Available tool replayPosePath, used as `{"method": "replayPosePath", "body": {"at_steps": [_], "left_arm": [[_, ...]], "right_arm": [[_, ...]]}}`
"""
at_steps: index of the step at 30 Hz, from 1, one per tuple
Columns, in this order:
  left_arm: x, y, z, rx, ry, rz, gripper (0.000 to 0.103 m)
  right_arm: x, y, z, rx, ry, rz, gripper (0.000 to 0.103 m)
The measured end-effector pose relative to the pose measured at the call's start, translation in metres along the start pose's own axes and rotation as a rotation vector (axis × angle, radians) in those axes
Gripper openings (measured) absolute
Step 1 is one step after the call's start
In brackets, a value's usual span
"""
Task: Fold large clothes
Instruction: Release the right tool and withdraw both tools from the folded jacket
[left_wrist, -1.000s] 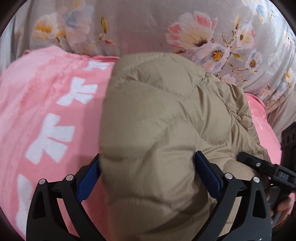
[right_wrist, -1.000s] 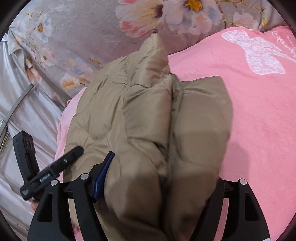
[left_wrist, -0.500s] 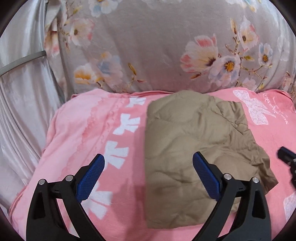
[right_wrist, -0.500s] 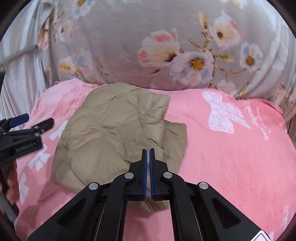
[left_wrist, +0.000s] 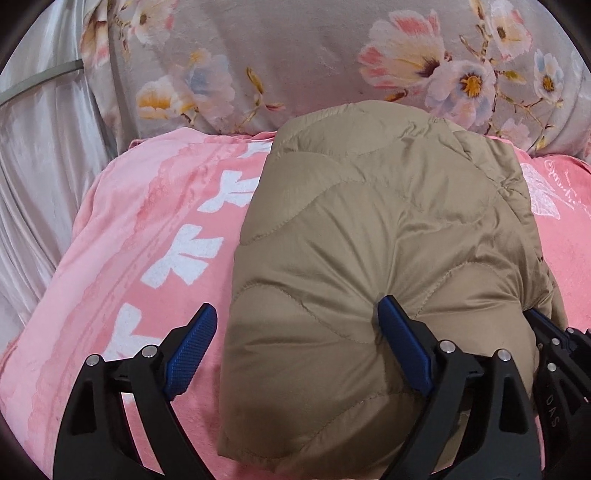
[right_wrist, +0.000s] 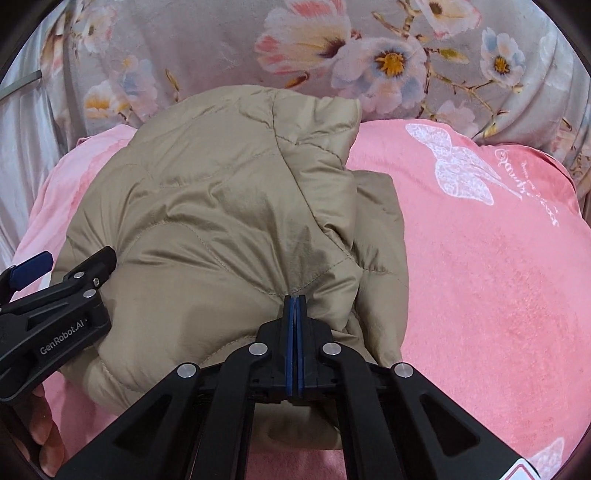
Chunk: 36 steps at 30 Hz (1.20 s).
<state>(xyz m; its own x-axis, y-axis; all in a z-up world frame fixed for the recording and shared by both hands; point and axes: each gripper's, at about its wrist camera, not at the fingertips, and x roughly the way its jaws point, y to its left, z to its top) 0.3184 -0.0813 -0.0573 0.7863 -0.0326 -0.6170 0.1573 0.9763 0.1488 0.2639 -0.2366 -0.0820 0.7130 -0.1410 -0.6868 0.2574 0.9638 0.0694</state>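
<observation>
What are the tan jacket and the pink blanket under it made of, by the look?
Tan jacket: likely thin nylon or polyester shell over puffy fill; slight sheen, fine wrinkles, wavy quilting seams. Pink blanket: looks like plush fleece; matte, fuzzy nap, white butterfly print. Exact fibre can't be told.

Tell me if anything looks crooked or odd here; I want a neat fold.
The folded tan quilted jacket bulges instead of lying flat on the pink blanket, and a lower layer pokes out unevenly at its right edge. The right gripper is shut with its tips against the fabric; the left gripper straddles it, closing.
</observation>
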Motion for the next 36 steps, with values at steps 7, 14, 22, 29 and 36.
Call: {"method": "replayPosePath", "body": {"at_steps": [7, 14, 22, 29, 36], "left_arm": [[0.009, 0.003, -0.008, -0.044, 0.000, -0.030, 0.088], [0.011, 0.001, -0.014, -0.053, -0.040, -0.018, 0.088], [0.012, -0.001, -0.018, -0.061, -0.058, -0.010, 0.088], [0.012, 0.011, -0.020, -0.131, -0.066, -0.075, 0.095], [-0.015, 0.026, -0.034, -0.184, -0.056, -0.098, 0.098]], "right_arm": [[0.008, 0.005, -0.009, -0.016, -0.016, -0.026, 0.000], [0.009, 0.005, -0.009, -0.023, -0.017, -0.031, 0.000], [0.011, 0.006, -0.009, -0.027, -0.020, -0.044, 0.000], [0.008, 0.004, -0.010, -0.002, -0.027, -0.018, 0.000], [-0.028, 0.009, -0.020, -0.039, -0.054, -0.096, 0.047]]}}
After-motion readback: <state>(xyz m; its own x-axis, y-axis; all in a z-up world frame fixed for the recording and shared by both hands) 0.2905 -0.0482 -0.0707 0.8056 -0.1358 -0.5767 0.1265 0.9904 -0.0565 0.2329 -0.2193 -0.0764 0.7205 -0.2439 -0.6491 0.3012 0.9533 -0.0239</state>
